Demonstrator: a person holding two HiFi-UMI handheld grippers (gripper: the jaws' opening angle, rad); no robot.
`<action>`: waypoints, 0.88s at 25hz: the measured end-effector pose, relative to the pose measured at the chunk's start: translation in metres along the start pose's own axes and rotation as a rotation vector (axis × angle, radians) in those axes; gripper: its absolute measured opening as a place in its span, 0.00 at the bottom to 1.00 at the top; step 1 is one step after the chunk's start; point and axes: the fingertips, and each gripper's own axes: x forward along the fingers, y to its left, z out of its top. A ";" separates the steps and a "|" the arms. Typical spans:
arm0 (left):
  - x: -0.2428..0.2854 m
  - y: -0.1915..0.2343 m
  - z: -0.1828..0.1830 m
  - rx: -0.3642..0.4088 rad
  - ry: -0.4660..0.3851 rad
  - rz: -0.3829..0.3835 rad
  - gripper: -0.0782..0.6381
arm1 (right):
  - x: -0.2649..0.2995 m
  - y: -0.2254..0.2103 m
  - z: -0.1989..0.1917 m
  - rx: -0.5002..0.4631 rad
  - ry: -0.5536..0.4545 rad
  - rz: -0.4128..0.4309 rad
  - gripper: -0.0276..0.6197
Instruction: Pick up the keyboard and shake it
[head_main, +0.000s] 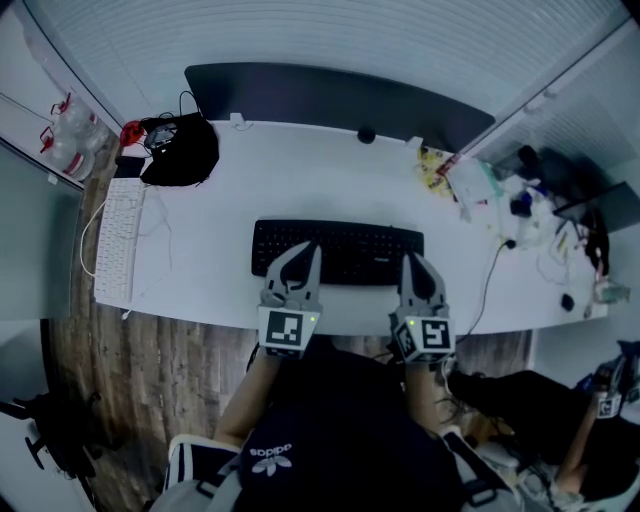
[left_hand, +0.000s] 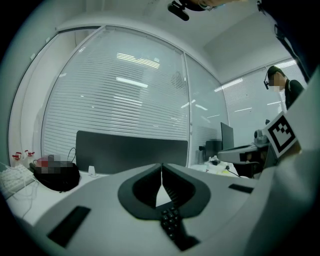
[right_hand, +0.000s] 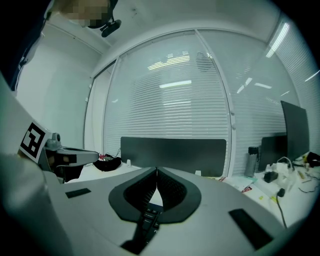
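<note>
A black keyboard (head_main: 340, 250) lies flat on the white desk (head_main: 210, 270), parallel to its near edge. My left gripper (head_main: 305, 250) is over the keyboard's near left part, with its jaws shut tip to tip and nothing between them. My right gripper (head_main: 413, 260) is over the near right part, also shut and empty. In the left gripper view the closed gripper tips (left_hand: 161, 166) meet above a strip of keyboard keys (left_hand: 170, 220). The right gripper view shows the same: joined gripper tips (right_hand: 156, 171) and keys (right_hand: 146, 220) below them.
A white keyboard (head_main: 118, 240) and a black bag (head_main: 180, 150) lie at the desk's left. A dark partition (head_main: 330, 95) closes the far edge. Papers, bottles and cables (head_main: 480, 180) crowd the right end. A person (head_main: 560, 400) sits low at the right.
</note>
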 end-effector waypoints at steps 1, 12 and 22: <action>0.001 0.001 -0.001 0.001 0.004 0.000 0.12 | 0.000 -0.001 0.000 -0.002 0.002 -0.006 0.05; 0.003 0.036 -0.033 -0.035 0.098 0.066 0.17 | 0.007 -0.031 -0.020 0.031 0.064 -0.021 0.10; -0.014 0.105 -0.121 -0.218 0.331 0.228 0.37 | 0.033 -0.075 -0.075 0.044 0.240 -0.031 0.26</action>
